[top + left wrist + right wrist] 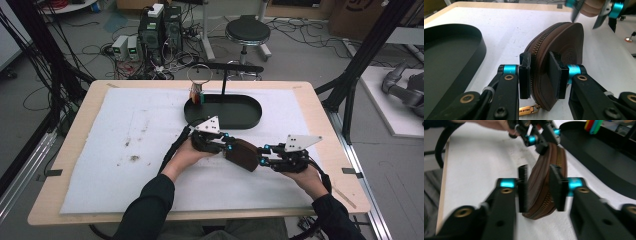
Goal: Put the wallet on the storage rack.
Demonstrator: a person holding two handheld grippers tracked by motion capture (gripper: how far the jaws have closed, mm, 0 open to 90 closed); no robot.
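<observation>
The left gripper [540,75] clamps the zipped brown pouch [559,47]; the right gripper [539,187] straddles its far end, jaws apart; unzipping remains.

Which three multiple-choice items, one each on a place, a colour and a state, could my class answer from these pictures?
1. Where is the pouch? A on the stool; B between the left tongs and right tongs; C on the floor.
2. What colour is the tray? A black; B red; C white.
3. How does the pouch sit? A flat; B on edge; C hanging off the table.
Key: B, tongs flank each end; A, its rim and floor are black; B, it stands upright on the mat.
</observation>
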